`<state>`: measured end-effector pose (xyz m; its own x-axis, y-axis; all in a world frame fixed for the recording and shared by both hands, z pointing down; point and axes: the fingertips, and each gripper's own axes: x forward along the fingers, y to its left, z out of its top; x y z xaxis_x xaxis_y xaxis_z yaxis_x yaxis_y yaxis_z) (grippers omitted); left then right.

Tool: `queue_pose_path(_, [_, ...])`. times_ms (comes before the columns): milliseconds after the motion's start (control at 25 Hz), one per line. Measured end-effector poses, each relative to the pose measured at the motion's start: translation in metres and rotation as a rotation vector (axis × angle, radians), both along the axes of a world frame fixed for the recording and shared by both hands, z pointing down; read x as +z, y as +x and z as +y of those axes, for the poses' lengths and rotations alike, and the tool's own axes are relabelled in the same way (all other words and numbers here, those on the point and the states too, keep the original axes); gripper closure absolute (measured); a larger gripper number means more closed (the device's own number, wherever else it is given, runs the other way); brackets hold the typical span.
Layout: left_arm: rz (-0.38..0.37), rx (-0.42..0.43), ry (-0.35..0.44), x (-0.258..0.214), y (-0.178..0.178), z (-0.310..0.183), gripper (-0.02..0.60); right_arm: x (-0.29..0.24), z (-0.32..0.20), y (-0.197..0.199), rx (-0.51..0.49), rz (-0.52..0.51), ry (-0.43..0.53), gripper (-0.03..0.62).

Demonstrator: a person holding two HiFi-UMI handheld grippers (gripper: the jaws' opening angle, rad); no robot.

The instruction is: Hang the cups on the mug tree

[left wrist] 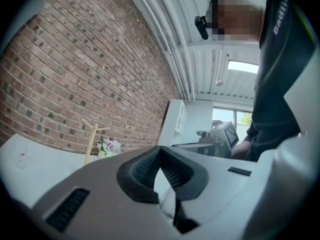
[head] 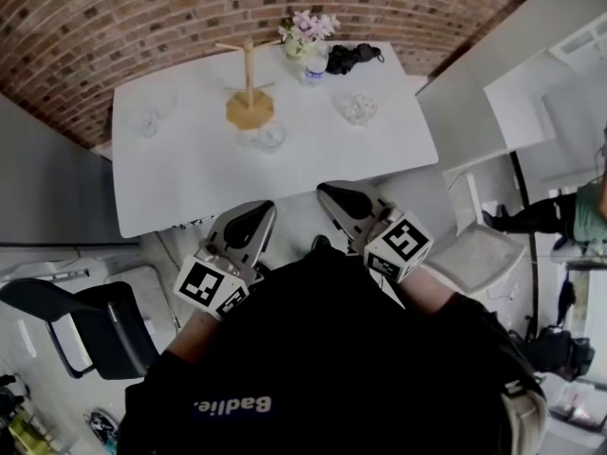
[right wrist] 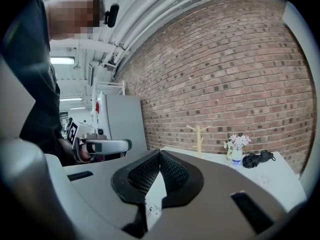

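A wooden mug tree (head: 248,88) stands at the back of the white table (head: 190,188), and its pegs are bare. Three clear glass cups rest on the table: one at the left (head: 147,121), one just in front of the tree's base (head: 268,137), one to the right (head: 358,109). My left gripper (head: 248,224) and right gripper (head: 343,200) hover side by side off the table's near edge, close to my body. Both are shut with nothing in them. The tree appears far off in the left gripper view (left wrist: 92,139) and the right gripper view (right wrist: 199,136).
A small vase of flowers (head: 308,41) and a black bundle (head: 353,57) sit at the table's back edge, right of the tree. A black chair (head: 95,320) stands at my left, a white seat (head: 484,249) at my right. A brick wall runs behind the table.
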<state>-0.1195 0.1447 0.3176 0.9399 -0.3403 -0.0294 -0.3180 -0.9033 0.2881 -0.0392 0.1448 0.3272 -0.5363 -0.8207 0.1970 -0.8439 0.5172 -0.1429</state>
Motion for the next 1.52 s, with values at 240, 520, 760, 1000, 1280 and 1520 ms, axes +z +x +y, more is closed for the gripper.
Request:
queue_pose_path(240, [-0.065,0.001,-0.021,0.010,0.026,-0.013,0.583,0.011,-0.018,0.027,0.006,-0.024,-0.025,0.566])
queue_pose_path(520, [-0.160,-0.088,-0.047,0.017,0.071,-0.045,0.581,0.017,-0.062,0.073,-0.068,-0.093,-0.016,0.566])
queue_pose_path(760, [-0.229,-0.206,-0.073,0.021,0.109,-0.077,0.583,0.032,-0.107,0.118,-0.192,-0.121,-0.041,0.566])
queue_pose_path(1000, [-0.267,-0.320,-0.088,0.031,0.128,-0.098,0.582,0.035,-0.151,0.132,-0.283,-0.148,-0.032,0.566])
queue_pose_path(1280, [-0.313,-0.354,-0.085,0.048,0.135,-0.109,0.583,0.051,-0.155,0.130,-0.337,-0.156,-0.067,0.566])
queue_pose_path(1520, [-0.373,-0.319,-0.085,0.074,0.142,-0.114,0.583,0.065,-0.153,0.136,-0.329,-0.132,-0.099,0.566])
